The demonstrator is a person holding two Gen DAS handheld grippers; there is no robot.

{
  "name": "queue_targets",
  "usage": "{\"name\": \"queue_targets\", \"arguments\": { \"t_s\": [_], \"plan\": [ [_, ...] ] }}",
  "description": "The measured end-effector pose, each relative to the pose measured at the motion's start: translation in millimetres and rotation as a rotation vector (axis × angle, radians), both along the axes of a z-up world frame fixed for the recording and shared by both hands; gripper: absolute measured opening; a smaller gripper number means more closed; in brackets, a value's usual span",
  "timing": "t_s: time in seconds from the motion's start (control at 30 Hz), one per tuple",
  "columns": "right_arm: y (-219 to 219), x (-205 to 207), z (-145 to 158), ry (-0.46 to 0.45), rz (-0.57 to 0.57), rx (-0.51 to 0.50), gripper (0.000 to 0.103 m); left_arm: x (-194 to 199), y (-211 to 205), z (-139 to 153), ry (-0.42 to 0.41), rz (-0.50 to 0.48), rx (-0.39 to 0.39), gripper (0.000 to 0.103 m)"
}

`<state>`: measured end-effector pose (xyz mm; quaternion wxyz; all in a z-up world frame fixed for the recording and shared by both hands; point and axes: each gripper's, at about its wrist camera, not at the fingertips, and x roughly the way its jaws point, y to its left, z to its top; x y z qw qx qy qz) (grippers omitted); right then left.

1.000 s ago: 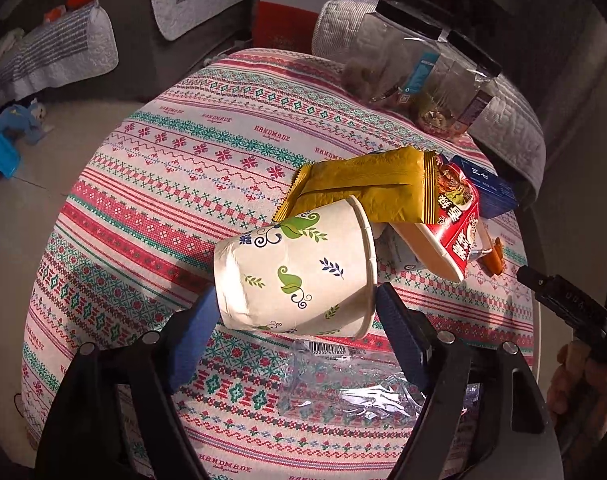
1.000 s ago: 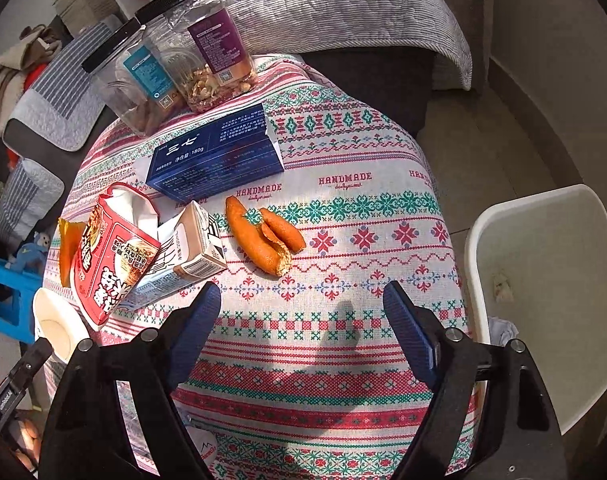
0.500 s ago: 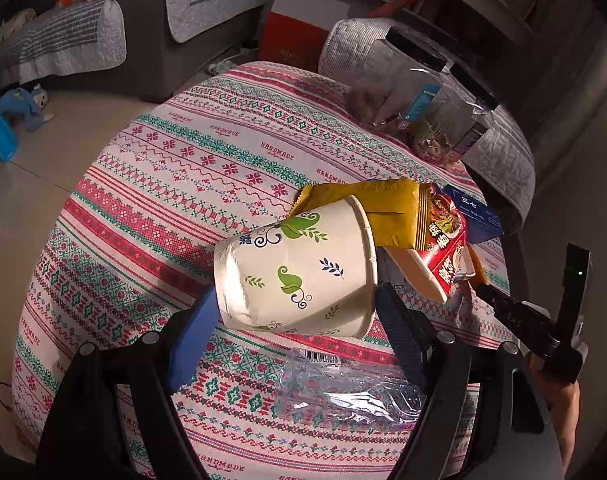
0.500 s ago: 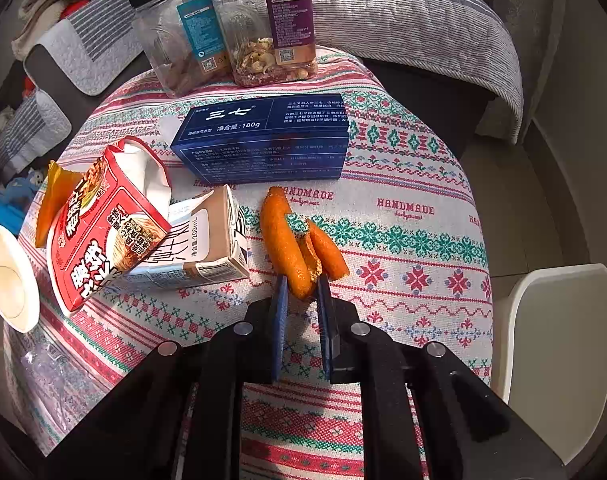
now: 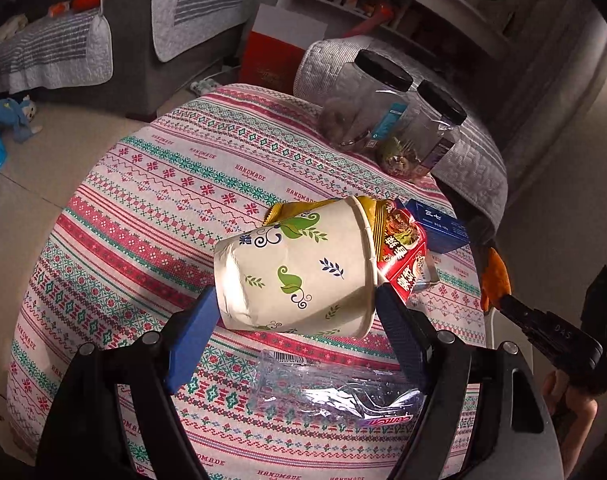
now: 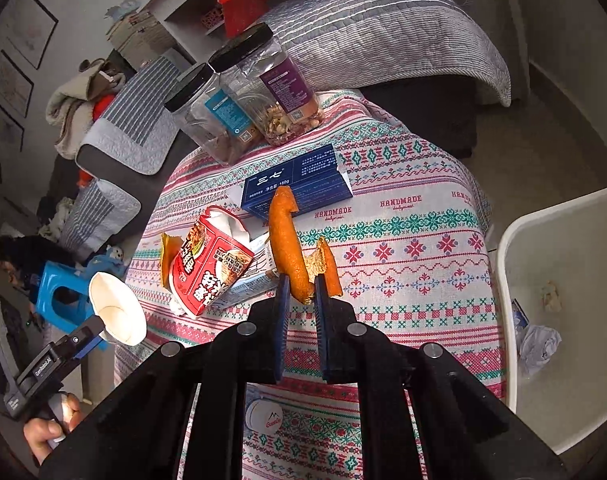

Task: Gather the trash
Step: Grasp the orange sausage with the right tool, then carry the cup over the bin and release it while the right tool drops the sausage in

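Observation:
A white paper cup (image 5: pixel 299 272) with green leaf prints lies sideways between the blue pads of my left gripper (image 5: pixel 295 308), which is shut on it above the table. The cup (image 6: pixel 117 308) also shows at the left of the right wrist view. My right gripper (image 6: pixel 302 292) is shut on a curled orange peel (image 6: pixel 287 244), held clear of the tablecloth. In the left wrist view that peel (image 5: pixel 495 276) hangs at the far right. On the cloth lie a red snack carton (image 6: pixel 207 268), a milk carton (image 6: pixel 251 280), a yellow wrapper (image 5: pixel 303 208) and a crushed clear bottle (image 5: pixel 343 392).
A white bin (image 6: pixel 563 420) with crumpled paper stands beside the table on the right. A blue box (image 6: pixel 299 184) and two black-lidded jars (image 6: pixel 207 116) sit at the far edge. The round table wears a patterned cloth (image 5: pixel 163 208). Sofas and a blue stool (image 6: pixel 59 292) surround it.
The right gripper went from wide open to shut on the orange peel and lifted it off the cloth. The left gripper rose a little with the cup.

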<state>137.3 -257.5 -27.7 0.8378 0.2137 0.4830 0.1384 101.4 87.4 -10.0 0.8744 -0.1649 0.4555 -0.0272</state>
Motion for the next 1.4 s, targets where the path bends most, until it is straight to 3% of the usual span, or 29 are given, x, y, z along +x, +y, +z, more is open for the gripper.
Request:
{"name": "queue_targets", "arguments": {
  "t_s": [0.07, 0.2, 0.33, 0.43, 0.63, 0.77, 0.83, 0.87, 0.93, 1.0, 1.2, 1.3, 1.37, 1.4],
  "plan": [
    [-12.0, -6.1, 1.4, 0.013, -0.015, 0.096, 0.011, -1.2, -5.0, 0.5, -0.002, -0.012, -0.008, 0.077],
    [-27.1, -15.4, 4.7, 0.019, -0.048, 0.145, 0.011, -3.9, -14.1, 1.9, -0.007, -0.029, -0.033, 0.077],
    [-46.0, -22.9, 11.3, 0.011, -0.058, 0.267, 0.011, -8.7, -29.6, 9.3, -0.025, -0.060, -0.066, 0.077],
    [-65.2, -28.1, 13.1, 0.010, -0.069, 0.387, 0.011, -12.0, -46.7, 16.0, -0.034, -0.093, -0.102, 0.077],
    [-98.1, -39.3, 5.6, 0.016, -0.053, 0.687, 0.011, -18.6, -94.6, 22.4, -0.051, -0.179, -0.094, 0.077],
    [-110.0, -46.0, 9.6, 0.015, -0.060, 0.689, 0.011, -19.4, -121.7, 19.8, -0.034, -0.218, -0.102, 0.077],
    [-117.3, -52.9, 23.7, -0.011, -0.124, 0.464, 0.011, -19.4, -135.9, 19.2, -0.028, -0.240, -0.110, 0.077],
    [-125.4, -56.9, 26.8, -0.034, -0.150, 0.417, 0.011, -19.9, -144.2, 19.4, -0.029, -0.255, -0.110, 0.077],
    [-142.1, -61.1, 25.0, -0.032, -0.184, 0.469, 0.009, -21.4, -164.1, 18.6, -0.029, -0.290, -0.106, 0.077],
    [-158.0, -67.0, 28.0, -0.047, -0.235, 0.390, 0.008, -22.6, -185.4, 15.6, -0.023, -0.325, -0.117, 0.077],
    [-207.2, -85.6, 26.0, -0.063, -0.363, 0.360, 0.008, -27.5, -272.5, -0.2, 0.012, -0.450, -0.183, 0.077],
    [-217.5, -94.3, 28.9, -0.071, -0.412, 0.258, 0.008, -30.5, -317.5, -11.6, 0.023, -0.496, -0.181, 0.078],
    [-218.1, -97.5, 35.2, -0.085, -0.463, 0.134, 0.012, -29.1, -342.6, -23.6, 0.042, -0.515, -0.199, 0.079],
    [-220.3, -99.5, 36.3, -0.085, -0.500, 0.092, 0.026, -27.5, -355.4, -30.4, 0.053, -0.533, -0.203, 0.079]
  ]
}}
